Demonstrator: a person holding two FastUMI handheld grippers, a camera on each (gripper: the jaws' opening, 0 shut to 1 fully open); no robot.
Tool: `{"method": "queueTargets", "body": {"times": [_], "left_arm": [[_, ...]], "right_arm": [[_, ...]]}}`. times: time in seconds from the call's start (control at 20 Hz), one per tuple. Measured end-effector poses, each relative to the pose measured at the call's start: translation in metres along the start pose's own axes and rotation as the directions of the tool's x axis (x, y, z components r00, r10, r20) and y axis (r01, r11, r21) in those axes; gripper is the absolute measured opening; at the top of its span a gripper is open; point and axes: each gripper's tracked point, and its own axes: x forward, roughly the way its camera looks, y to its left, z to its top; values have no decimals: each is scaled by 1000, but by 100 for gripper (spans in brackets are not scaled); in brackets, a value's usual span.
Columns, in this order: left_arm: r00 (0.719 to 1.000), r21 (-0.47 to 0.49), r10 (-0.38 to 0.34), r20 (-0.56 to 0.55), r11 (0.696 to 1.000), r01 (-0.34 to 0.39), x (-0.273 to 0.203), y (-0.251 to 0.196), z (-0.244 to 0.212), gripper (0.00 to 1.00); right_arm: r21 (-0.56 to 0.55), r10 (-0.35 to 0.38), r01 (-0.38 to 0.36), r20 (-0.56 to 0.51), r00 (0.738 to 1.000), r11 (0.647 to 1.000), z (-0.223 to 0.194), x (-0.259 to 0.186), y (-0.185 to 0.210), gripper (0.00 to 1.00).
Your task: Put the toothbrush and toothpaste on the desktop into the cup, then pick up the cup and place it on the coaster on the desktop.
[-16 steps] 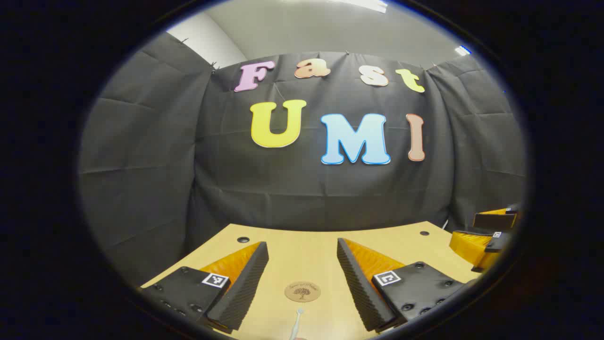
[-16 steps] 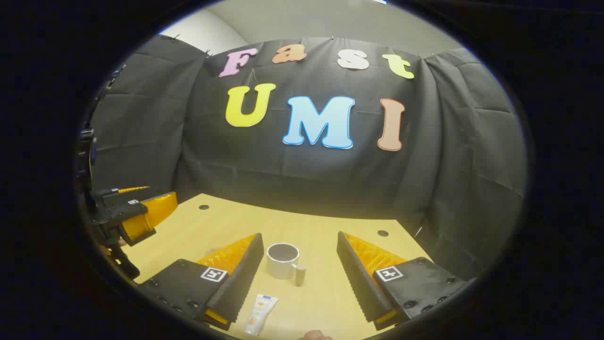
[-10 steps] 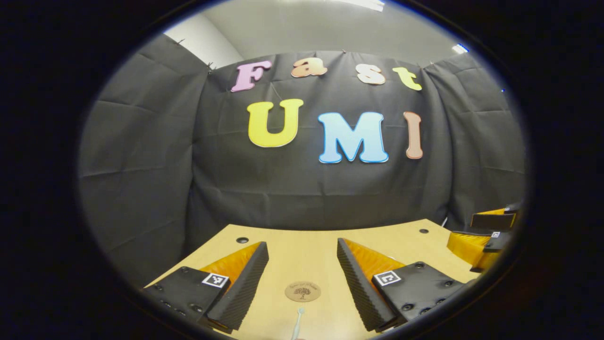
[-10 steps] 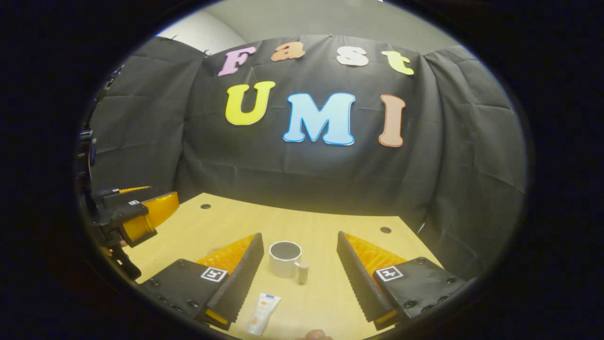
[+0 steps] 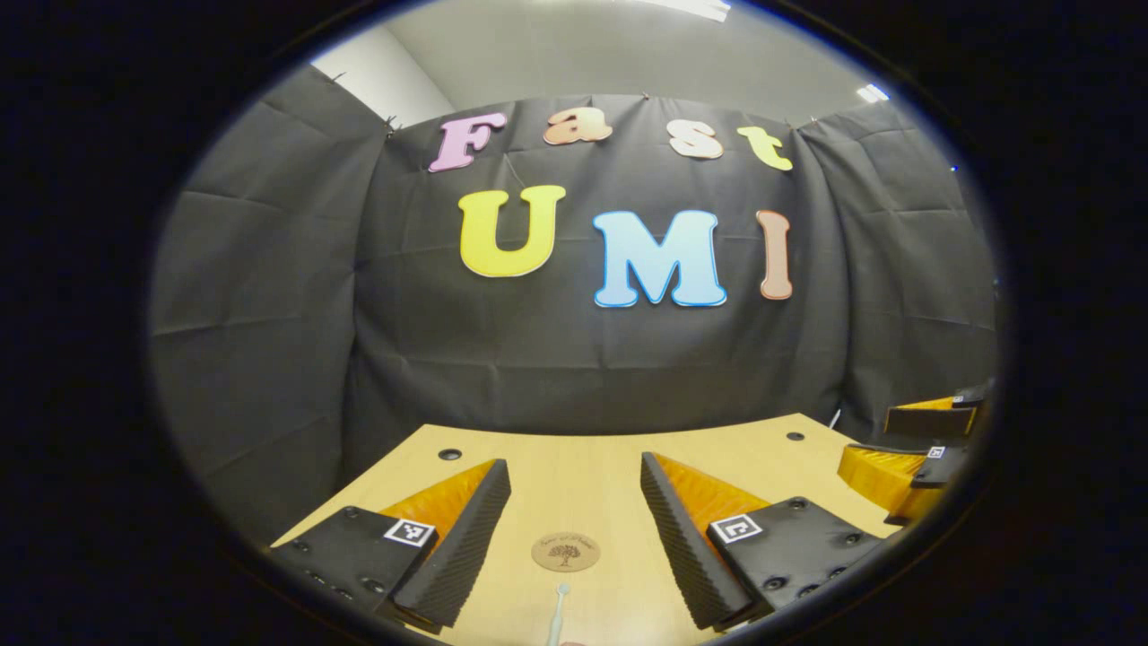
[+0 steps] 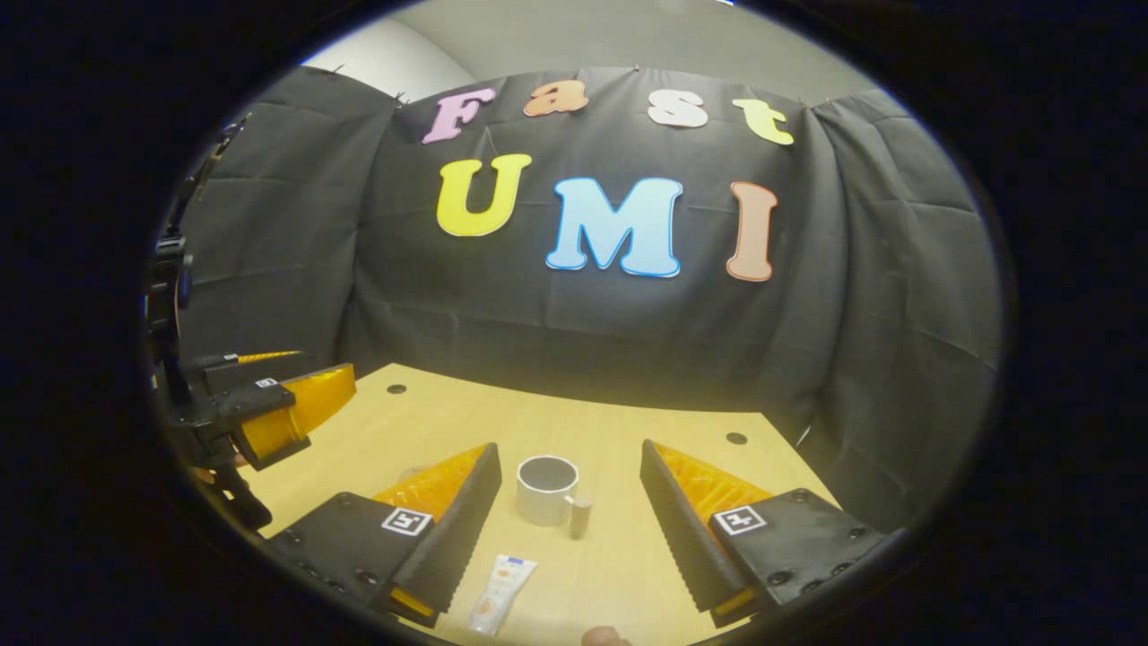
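Both grippers drift slightly; nothing grasped yet.
Left gripper [image 5: 574,538] and right gripper [image 6: 569,529] fingers stay spread; toothbrush [image 5: 557,615], toothpaste [image 6: 500,594] lie untouched near the cup [image 6: 546,490].

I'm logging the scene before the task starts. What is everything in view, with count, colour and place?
desktop: one, light wood, with small dark holes near its far edge.
cup: one, white with a dark inside, handle toward the camera, upright between the right gripper's fingers in the right gripper view.
toothpaste: one, white tube, lying flat nearer than the cup.
toothbrush: one, pale, lying flat, its head toward the coaster.
coaster: one, round brown, flat on the desktop ahead of the left gripper.
left gripper: one, open, empty.
right gripper: one, open, empty.
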Motion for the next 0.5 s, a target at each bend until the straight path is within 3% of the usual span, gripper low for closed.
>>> {"method": "queueTargets", "body": {"times": [0.5], "left_arm": [[1000,-5,12,-23,1000,-13,-2,1,-4,95]], "right_arm": [[5,28,-28,-68,997,1000,-16,4,10,99]]}}
